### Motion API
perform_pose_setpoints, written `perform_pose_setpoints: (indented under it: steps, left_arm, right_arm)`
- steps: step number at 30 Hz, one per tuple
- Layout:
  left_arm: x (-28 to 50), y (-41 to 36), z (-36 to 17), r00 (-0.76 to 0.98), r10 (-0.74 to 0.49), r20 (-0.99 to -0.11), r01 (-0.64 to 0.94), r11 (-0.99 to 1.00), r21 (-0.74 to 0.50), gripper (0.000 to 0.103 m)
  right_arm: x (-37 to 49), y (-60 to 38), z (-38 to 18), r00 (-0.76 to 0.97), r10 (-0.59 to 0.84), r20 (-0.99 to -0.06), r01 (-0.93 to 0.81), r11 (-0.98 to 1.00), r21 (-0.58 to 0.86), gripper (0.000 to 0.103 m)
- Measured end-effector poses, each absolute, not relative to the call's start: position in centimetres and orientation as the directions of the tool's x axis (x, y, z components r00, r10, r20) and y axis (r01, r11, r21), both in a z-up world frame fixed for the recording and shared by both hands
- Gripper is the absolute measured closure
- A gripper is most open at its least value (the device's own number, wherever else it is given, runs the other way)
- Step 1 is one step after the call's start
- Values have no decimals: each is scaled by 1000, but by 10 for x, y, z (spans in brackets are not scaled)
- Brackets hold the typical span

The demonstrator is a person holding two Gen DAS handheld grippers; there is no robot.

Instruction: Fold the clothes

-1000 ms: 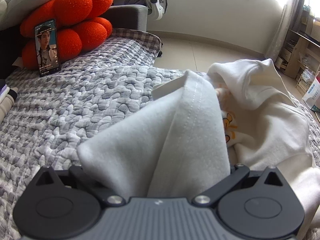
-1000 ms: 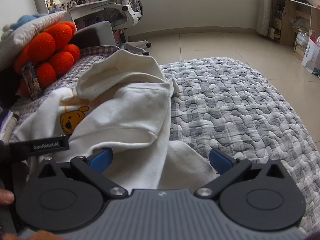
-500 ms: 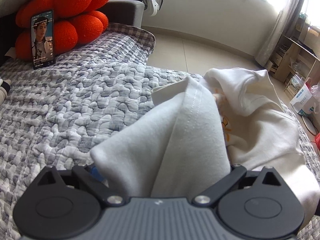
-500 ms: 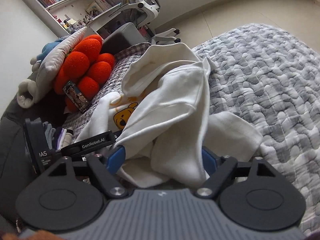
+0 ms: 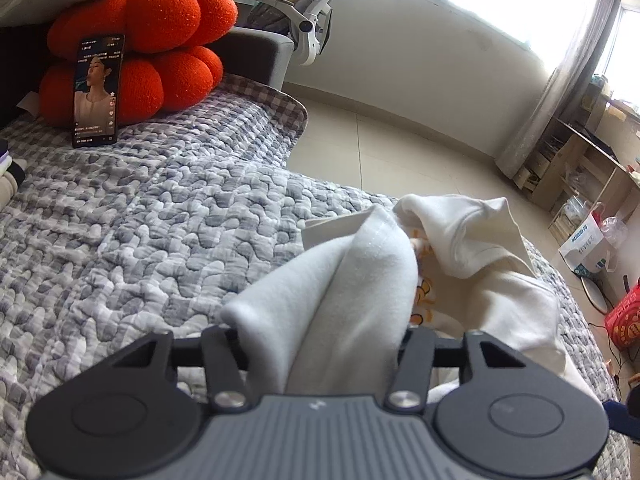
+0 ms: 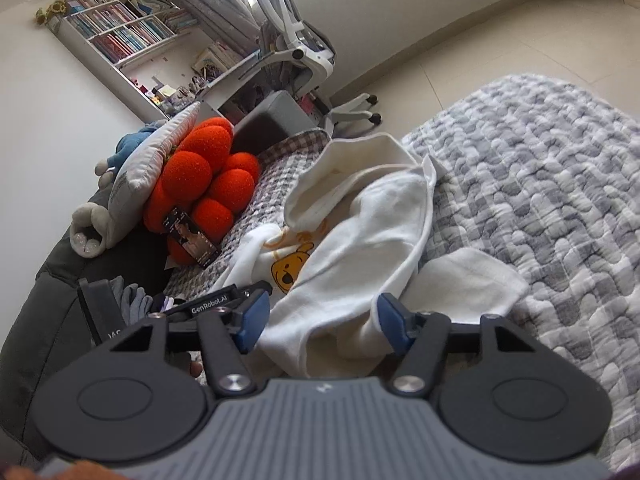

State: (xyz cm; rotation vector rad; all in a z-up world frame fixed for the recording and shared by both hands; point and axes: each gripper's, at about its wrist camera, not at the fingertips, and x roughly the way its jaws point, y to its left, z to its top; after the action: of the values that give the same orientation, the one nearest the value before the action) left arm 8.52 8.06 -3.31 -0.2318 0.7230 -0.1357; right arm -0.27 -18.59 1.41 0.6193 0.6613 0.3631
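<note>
A cream shirt (image 5: 496, 292) with a yellow bear print (image 6: 290, 270) lies bunched on the grey quilted bed cover (image 5: 140, 240). My left gripper (image 5: 324, 340) is shut on a thick fold of the shirt's edge, which hides its fingertips. In the right wrist view the shirt (image 6: 372, 224) spreads ahead, and my right gripper (image 6: 320, 320) has its blue pads (image 6: 394, 320) either side of a bunch of the cloth, partly closed; whether they pinch it is unclear. The left gripper's fingers (image 6: 228, 304) show at the left of that view.
Orange cushions (image 5: 160, 52) with a phone (image 5: 96, 88) leaning on them stand at the bed's far left. A white office chair (image 6: 296, 52) and bookshelves (image 6: 120, 32) are behind. The bed edge drops to tiled floor (image 5: 420, 152). Shelving and bags (image 5: 588, 240) stand at right.
My right gripper has tilted and pulled back, and its pads have closed in around the shirt. My left gripper keeps its hold and has shifted slightly right.
</note>
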Motion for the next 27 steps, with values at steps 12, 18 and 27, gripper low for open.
perform_pose_setpoints:
  steps: [12,18,27]
  left_arm:
    - [84,80,-32,753,-185,-632,38,970,-239,53]
    - [84,80,-32,753,-189,-631,42,970,-241,52]
    - [82,80,-30,756,-192,-625,51,970,-236,52]
  right_arm:
    - [11,-151,-7,609,565,-556,-153,772,617,39]
    - [14,-144,-18,575,576,-581,-138,768,625,41]
    - [16,-146,-16,634,519,-574,-118,798,591,99]
